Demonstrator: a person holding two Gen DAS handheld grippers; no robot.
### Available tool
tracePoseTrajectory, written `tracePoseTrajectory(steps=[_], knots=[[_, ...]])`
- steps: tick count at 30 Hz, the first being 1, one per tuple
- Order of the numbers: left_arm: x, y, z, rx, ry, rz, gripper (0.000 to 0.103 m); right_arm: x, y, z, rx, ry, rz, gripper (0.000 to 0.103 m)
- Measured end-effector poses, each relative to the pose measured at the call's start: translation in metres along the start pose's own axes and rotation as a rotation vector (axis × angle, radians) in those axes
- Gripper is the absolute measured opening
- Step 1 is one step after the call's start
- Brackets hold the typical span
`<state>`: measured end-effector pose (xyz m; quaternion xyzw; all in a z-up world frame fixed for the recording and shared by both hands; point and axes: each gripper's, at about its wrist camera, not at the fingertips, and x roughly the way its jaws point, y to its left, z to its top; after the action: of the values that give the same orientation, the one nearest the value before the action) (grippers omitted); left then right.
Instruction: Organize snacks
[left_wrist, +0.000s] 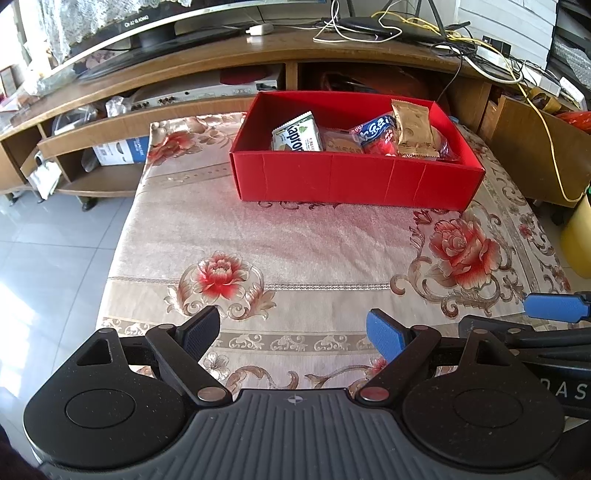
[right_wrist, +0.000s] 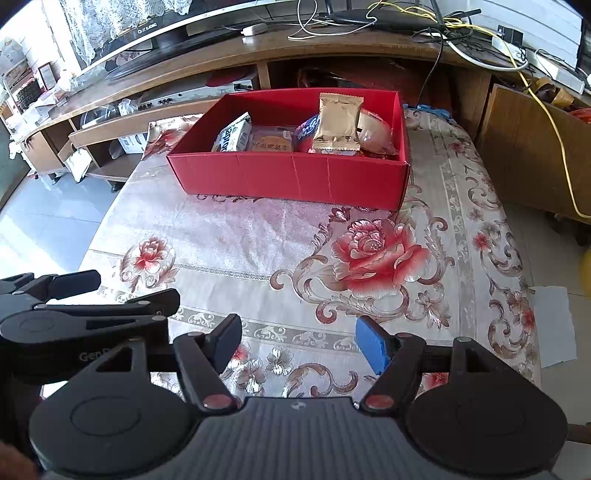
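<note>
A red box (left_wrist: 354, 181) stands at the far end of the counter (left_wrist: 295, 236), which is covered with a cream cloth (left_wrist: 258, 229) printed with red roses. All the snacks in sight lie inside the box. A white and green packet (left_wrist: 297, 134) leans at the left of the pile. Just right of it lies a clear-wrapped brown pastry (left_wrist: 341, 142), then a blue and red packet (left_wrist: 376, 134). A tan packet (left_wrist: 412, 127) stands tilted on top at the right, its upper edge rising above the box wall. In the right wrist view the same tan packet (right_wrist: 338, 123) stands nearly upright in the middle of the box (right_wrist: 291, 177), with a clear-wrapped red and white item (right_wrist: 376, 134) behind it on the right.

The left tongs (left_wrist: 293, 334) hover over the near end of the cloth, jaws spread wide with nothing between them. The right tongs (right_wrist: 299, 341) hang just beside them on the right, jaws also parted and empty. Each pair has one black pad and one blue pad. Both point downward at the cloth, well apart from the box.

Beyond the counter runs a low wooden TV stand (left_wrist: 229, 62) with open shelves, carrying a screen (left_wrist: 122, 26) at the far left and a tangle of cables (left_wrist: 424, 29) at the far right. Pale floor tiles (left_wrist: 48, 251) show on the left.
</note>
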<state>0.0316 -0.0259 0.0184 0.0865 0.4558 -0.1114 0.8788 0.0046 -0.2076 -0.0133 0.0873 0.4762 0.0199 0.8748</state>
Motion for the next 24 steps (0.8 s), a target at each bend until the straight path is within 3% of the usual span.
tracePoseTrajectory(steps=[24], knots=[[-0.0068, -0.0012, -0.0043, 0.021, -0.017, 0.005, 0.091, 0.0006, -0.0073, -0.0020, 0.017, 0.005, -0.039, 0.073]])
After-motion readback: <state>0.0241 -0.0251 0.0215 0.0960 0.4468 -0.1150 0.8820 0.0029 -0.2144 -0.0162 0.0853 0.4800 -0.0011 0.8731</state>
